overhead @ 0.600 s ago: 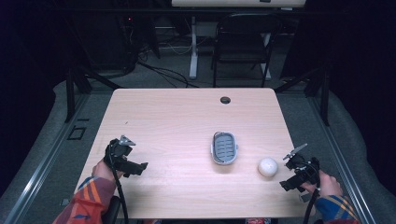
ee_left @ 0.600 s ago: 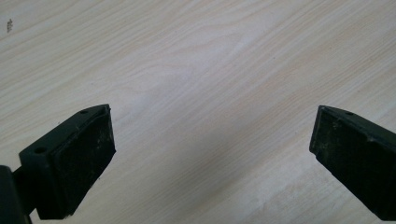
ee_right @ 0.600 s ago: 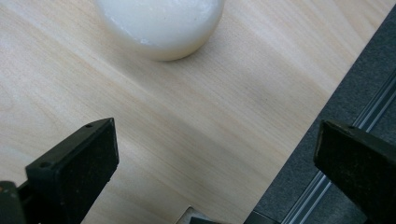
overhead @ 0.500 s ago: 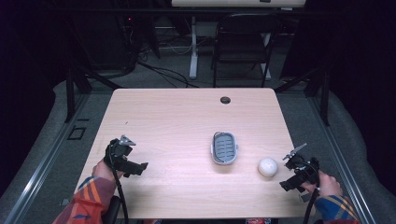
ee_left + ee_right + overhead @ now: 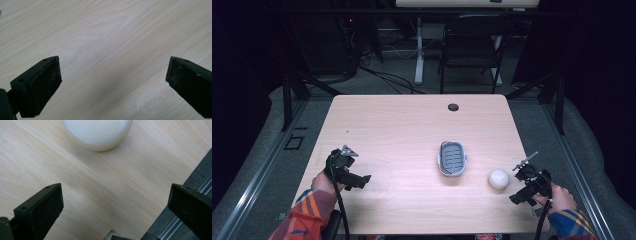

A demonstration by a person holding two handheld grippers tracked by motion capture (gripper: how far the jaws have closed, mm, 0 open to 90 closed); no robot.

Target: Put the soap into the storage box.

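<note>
- High view: a pale wood-grain table (image 5: 402,130) fills the middle, with a small round dark grommet hole (image 5: 453,107) near its far edge.
- A grey oval dish with a slotted insert (image 5: 452,158) sits right of centre, flat on the wood.
- Just beside the dish, to its right and a touch nearer the person, lies a white smooth ball (image 5: 498,178), apart from the dish.
- The left gripper (image 5: 360,180), black and held in a hand with a striped orange-and-blue sleeve (image 5: 309,215), hangs over the near left of the table, well apart from dish and ball.
- The right gripper (image 5: 518,198) sits at the near right corner, close to the ball but not touching it.
- Behind the table, a dark folding chair (image 5: 472,45) stands on grey carpet.
- Left gripper view: the two black jaws stand wide apart, nothing between them, bare pale wood (image 5: 110,50) below.
- Right gripper view: jaws spread wide here too, gripping nothing; the white ball (image 5: 97,132) lies ahead at the top edge, clear of both jaws, on the wood.
- At the right of this view the table's edge gives way to grey carpet and a metal floor rail (image 5: 175,225).
</note>
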